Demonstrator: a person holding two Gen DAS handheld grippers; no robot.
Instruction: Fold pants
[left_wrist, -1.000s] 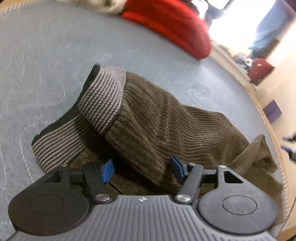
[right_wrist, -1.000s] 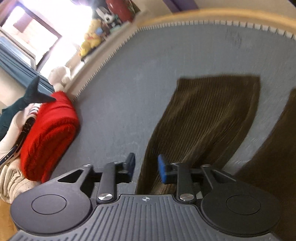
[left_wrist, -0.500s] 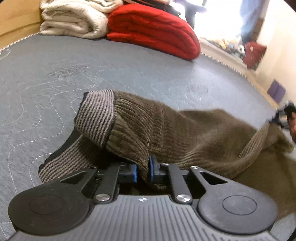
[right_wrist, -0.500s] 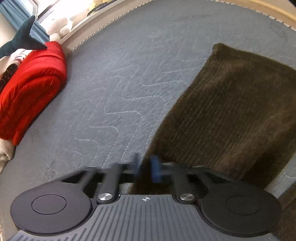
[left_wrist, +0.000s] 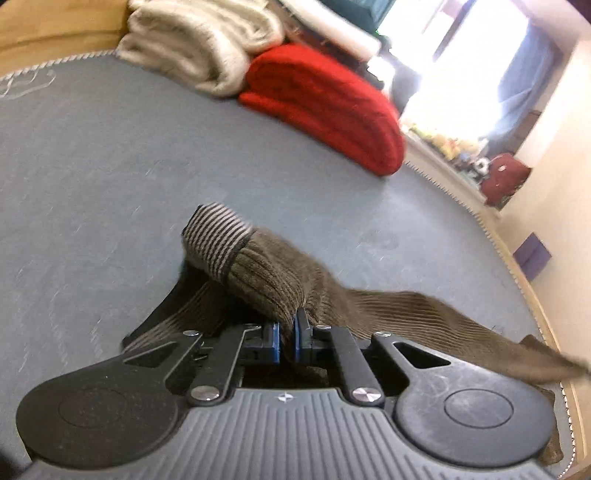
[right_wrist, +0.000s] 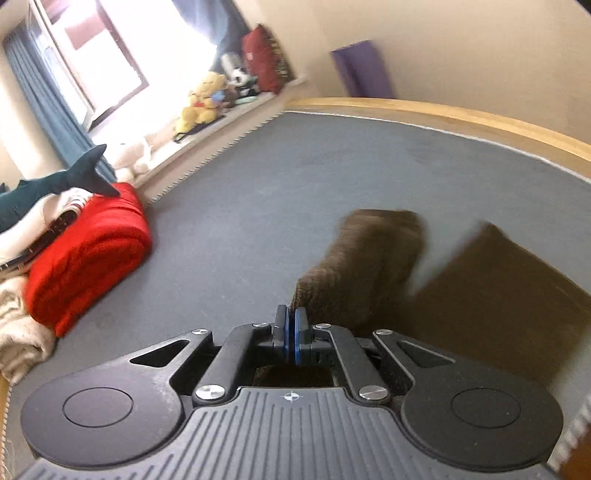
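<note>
- My left tool (left_wrist: 287, 334) is clamped on the brown corduroy pants (left_wrist: 280, 280) near their striped waistband (left_wrist: 216, 236), holding that end up off the grey mattress (left_wrist: 110, 155).
- My right tool (right_wrist: 290, 326) is pinched together on a pant leg (right_wrist: 369, 266), which trails onto the mattress; a red blanket (right_wrist: 85, 254) lies off left.

Brown corduroy pants (left_wrist: 280, 280) — bunched, lifted
</note>
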